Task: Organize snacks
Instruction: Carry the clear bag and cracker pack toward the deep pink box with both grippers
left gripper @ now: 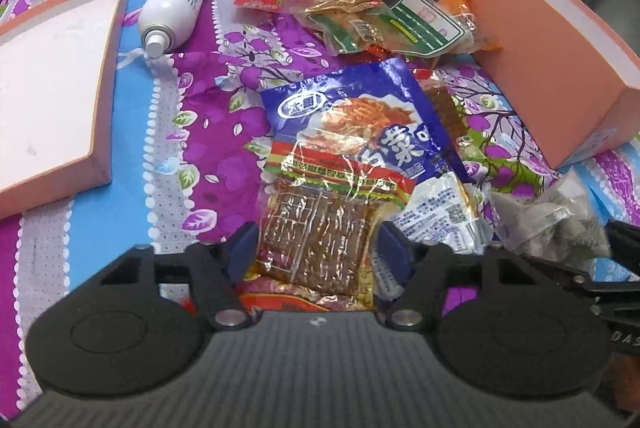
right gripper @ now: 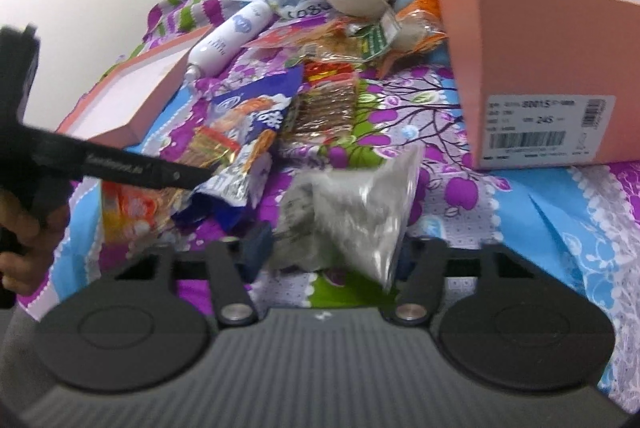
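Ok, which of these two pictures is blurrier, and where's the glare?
Right wrist view: blurrier, with the clear bag between the jaws and the snacks at left smeared. Left wrist view: sharp, with glare on the wrapper of the red snack pack. Both views: fisheye bending, curving the pink box edges.

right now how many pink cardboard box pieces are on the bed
2: the shallow pink cardboard lid lies on the left beside the white spray bottle; the deeper pink cardboard box with the barcode label stands on the right.
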Tool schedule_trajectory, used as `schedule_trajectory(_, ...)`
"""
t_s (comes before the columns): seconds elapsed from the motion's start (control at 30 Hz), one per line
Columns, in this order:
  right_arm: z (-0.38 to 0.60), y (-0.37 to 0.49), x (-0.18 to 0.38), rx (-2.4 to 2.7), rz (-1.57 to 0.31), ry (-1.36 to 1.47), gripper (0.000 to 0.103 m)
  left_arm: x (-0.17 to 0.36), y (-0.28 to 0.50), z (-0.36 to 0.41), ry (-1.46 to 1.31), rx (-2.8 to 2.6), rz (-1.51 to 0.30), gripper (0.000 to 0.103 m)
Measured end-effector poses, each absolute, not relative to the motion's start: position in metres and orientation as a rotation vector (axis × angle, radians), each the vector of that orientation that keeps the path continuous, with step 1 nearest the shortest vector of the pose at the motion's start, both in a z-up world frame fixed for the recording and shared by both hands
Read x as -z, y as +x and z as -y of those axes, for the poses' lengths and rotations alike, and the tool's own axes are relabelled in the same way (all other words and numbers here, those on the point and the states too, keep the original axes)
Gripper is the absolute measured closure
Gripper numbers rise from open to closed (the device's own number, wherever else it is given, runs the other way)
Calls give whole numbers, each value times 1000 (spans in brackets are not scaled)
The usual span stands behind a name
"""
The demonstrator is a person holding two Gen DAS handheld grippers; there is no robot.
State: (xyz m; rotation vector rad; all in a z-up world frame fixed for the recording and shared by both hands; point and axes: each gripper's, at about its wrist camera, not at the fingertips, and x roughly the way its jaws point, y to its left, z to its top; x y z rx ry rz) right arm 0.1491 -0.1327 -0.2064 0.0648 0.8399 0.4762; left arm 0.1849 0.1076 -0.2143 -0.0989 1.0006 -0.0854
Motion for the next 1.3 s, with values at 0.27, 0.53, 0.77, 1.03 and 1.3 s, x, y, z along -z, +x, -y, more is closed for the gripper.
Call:
schedule_trajectory(0.27,134,148,202,-484,-830,46,65,207,181,-105,-120,53,-993,41)
schedule_trajectory(0.53,139,144,189,-456,-801,38,66,180,165,-109,-195,-10,-957,41)
schedule_trajectory(0.77,143,143,170,-436,-773,50,65,145,150,-109,-240,-58,-894,41)
schedule_trajectory(1.03,147,140,150,-403,-753,41,65,135,139,-92,-259,-104,-881,40)
schedule_trajectory(1.3,156,137,128,-379,-724,52,65,121,135,-79,-298,-82,-868,40)
